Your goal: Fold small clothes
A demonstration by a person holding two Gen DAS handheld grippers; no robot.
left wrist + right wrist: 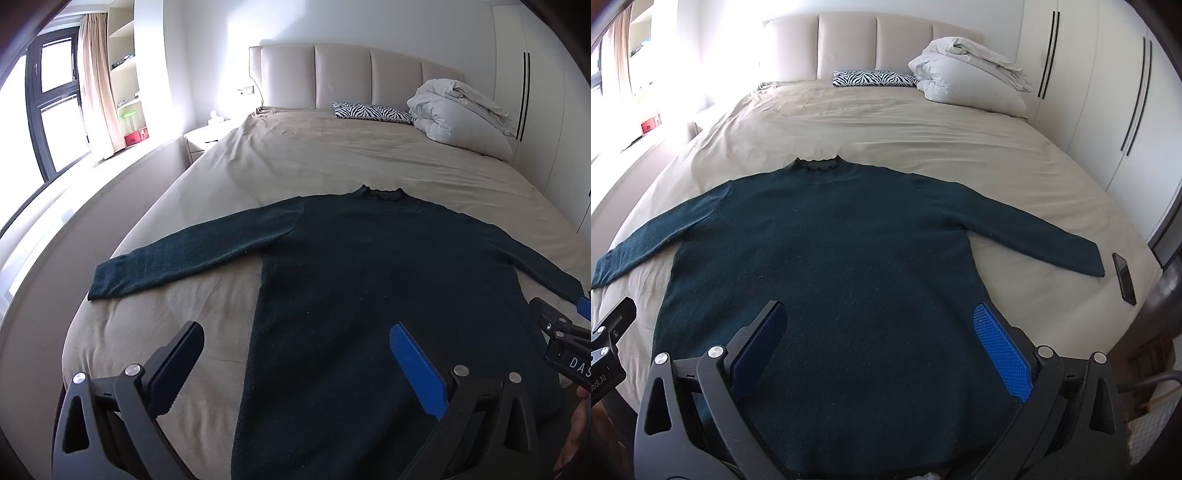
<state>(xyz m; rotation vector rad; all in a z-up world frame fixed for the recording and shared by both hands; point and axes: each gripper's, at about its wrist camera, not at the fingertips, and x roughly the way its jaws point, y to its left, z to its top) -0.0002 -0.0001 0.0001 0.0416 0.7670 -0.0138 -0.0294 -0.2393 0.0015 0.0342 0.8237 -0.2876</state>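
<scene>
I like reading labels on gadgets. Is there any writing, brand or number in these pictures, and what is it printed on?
"DAS": white letters on the black body of the right gripper, cut off at the edge of the left wrist view.
"oot.AI": white letters on the black body of the left gripper, start cut off at the edge of the right wrist view.
Sweater, bed, phone: no writing visible.
</scene>
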